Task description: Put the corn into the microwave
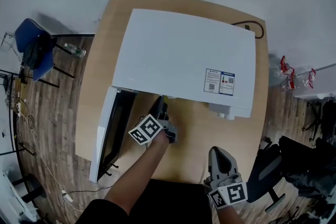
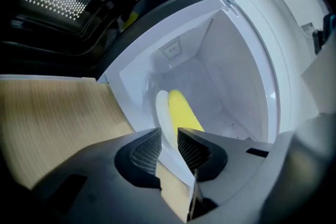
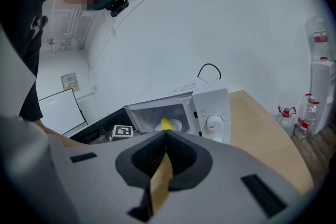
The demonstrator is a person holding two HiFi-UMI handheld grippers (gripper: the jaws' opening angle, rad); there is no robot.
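A yellow corn cob [image 2: 184,112] lies on a white plate [image 2: 162,113] inside the open white microwave [image 1: 184,55]. My left gripper [image 2: 169,145] reaches into the cavity mouth. Its jaws stand slightly apart, with the plate's near rim between them and no clear squeeze on it. In the head view the left gripper [image 1: 160,110] sits under the microwave's front edge, beside the door [image 1: 107,134], which is swung out to the left. My right gripper [image 1: 220,152] hangs back near the table's front edge, shut and empty. From the right gripper view [image 3: 167,138] the corn [image 3: 166,124] shows in the cavity.
The microwave fills most of the wooden table [image 1: 236,128]. A black cable [image 1: 253,26] loops behind it. A blue chair [image 1: 34,50] stands on the floor at left. Bottles [image 1: 296,75] and a black chair [image 1: 268,170] are at right.
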